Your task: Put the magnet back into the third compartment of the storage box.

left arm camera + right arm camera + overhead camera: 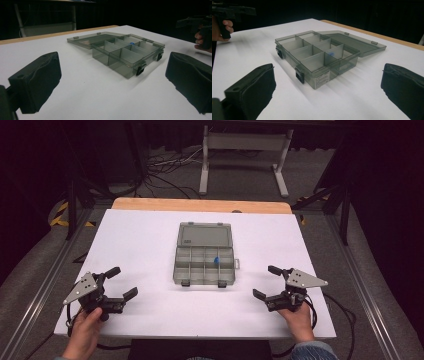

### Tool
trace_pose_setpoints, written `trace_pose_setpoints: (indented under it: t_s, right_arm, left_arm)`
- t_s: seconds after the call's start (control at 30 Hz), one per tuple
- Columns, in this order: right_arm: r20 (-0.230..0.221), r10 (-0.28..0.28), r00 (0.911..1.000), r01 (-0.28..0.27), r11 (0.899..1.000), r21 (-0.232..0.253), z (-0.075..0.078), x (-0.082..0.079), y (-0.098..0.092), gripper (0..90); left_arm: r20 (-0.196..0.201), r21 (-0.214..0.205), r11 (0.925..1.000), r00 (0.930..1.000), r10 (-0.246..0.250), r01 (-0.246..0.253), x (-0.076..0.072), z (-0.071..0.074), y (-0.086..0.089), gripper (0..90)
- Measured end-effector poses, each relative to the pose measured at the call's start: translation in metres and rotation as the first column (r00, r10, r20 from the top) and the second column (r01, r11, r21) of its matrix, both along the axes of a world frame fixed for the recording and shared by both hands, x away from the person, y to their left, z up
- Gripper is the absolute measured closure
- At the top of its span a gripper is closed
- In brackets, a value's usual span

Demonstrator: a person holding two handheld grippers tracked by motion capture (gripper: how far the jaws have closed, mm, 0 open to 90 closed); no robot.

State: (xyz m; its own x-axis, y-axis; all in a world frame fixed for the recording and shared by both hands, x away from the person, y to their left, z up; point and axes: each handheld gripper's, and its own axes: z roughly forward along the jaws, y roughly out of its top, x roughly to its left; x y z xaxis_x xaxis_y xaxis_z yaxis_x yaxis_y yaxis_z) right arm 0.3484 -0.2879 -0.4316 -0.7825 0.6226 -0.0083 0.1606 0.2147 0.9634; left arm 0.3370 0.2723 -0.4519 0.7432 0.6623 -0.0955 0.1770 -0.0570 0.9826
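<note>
On white tabletop [150,235]: open organizer box [204,262]; both hand-held grippers [116,282] [266,281] agape; dark room.

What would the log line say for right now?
left tool: open, idle | right tool: open, idle | organizer box: lid open | blue piece: inside a compartment

Brightly lit on the white table [150,245] from overhead; dark, nearly black beyond its edges and across the far floor. Soft, short shadows under the open grey box [205,260], falling toward the near side. Mild glare on the tabletop. Slightly soft and grainy throughout; blurred on the near black jaws in both gripper views.
</note>
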Motion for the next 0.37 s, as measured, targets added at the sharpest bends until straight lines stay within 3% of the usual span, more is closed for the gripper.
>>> trace_pose_setpoints:
  t_s: [0.37]
  right_arm:
    - [0.007, 0.0, 1.0, 0.0, 1.0, 0.004, 0.0008, -0.0003, -0.0001, 0.0]
  left_arm:
    - [-0.002, 0.004, 1.0, 1.0, -0.002, 0.002, 0.0002, -0.0002, -0.0002, 0.9]
